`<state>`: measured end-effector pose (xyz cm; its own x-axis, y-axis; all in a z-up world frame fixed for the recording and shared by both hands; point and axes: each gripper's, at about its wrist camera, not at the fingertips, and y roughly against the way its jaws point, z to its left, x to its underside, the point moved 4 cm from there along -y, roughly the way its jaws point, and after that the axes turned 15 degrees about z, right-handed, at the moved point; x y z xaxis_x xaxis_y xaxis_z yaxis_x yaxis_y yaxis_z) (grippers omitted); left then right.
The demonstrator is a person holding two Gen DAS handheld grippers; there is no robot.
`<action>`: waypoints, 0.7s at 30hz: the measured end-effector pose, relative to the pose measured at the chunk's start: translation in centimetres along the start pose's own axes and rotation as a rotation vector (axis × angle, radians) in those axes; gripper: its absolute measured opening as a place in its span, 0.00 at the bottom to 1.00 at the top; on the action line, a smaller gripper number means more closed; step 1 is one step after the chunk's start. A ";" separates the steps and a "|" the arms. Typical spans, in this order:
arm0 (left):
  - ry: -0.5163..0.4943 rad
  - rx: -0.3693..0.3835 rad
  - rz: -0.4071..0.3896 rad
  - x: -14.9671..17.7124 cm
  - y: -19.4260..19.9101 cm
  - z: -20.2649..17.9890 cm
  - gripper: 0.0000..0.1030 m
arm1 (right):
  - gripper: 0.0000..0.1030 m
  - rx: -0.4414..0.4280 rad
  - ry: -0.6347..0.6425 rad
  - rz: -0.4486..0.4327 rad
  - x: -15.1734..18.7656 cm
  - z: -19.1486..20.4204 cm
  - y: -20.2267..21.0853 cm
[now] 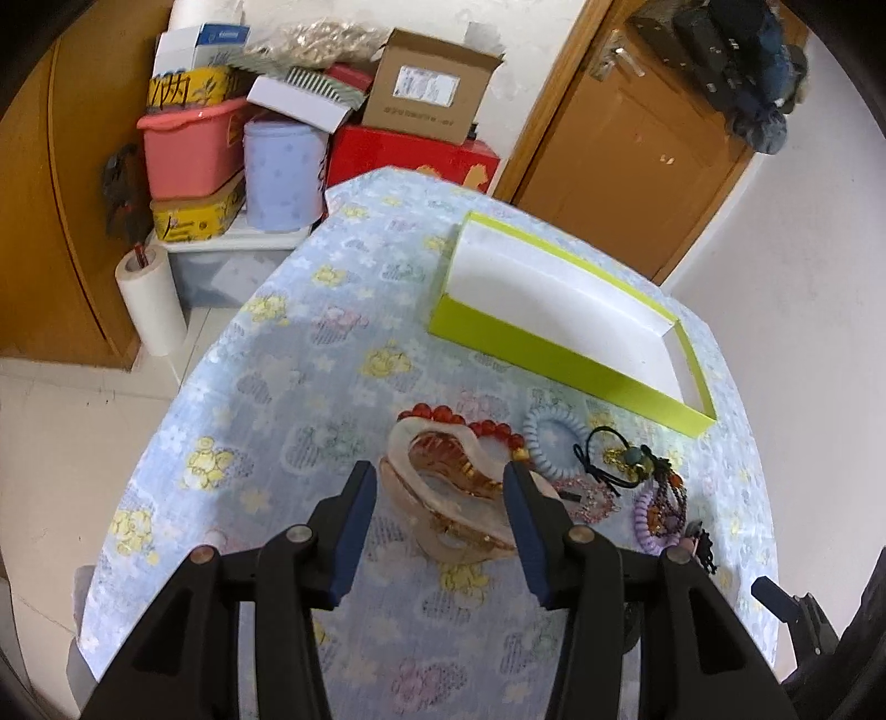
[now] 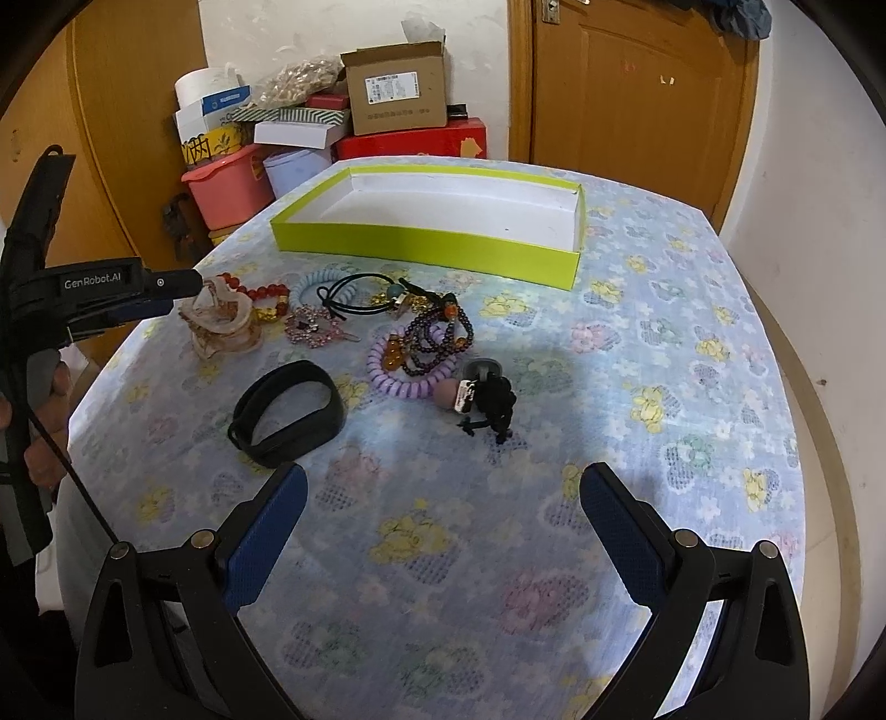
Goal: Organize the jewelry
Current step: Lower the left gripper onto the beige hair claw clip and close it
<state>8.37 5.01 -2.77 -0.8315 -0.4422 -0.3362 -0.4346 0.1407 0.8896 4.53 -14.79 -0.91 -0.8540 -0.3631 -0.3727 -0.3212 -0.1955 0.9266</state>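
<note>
Ahead of the jaws, beyond the table's floral blue cloth point(image 2: 637, 343), white walls point(image 2: 310, 33) meet a brown wooden door point(image 2: 631, 83) to the right. Ahead-left, stacked boxes point(image 1: 426, 88) and a pink tub point(image 1: 191, 147) crowd a wooden cabinet point(image 1: 66, 183); pale floor tiles point(image 1: 66, 421) lie left.

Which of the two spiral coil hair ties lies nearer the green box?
The pale blue coil tie, beside the red bead bracelet; the purple coil tie lies farther from the green box.
</note>
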 end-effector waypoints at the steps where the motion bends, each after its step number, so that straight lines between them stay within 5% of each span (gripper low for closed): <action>1: 0.012 0.001 0.011 -0.1 -0.3 0.2 0.47 | 0.96 0.004 -0.002 0.000 -0.1 -0.1 -0.1; 11: 0.009 -0.009 0.050 -0.6 -1.6 0.1 0.12 | 0.96 0.035 -0.007 -0.019 -1.5 -0.9 -0.6; 21: -0.097 -0.010 0.022 -0.1 -0.9 -1.2 0.09 | 0.72 0.005 -0.016 -0.003 -2.9 -1.9 -2.1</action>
<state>9.22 3.88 -3.22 -0.8709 -0.3507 -0.3443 -0.4124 0.1404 0.9001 8.51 -15.06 -1.88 -0.8594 -0.3484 -0.3743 -0.3257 -0.1915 0.9259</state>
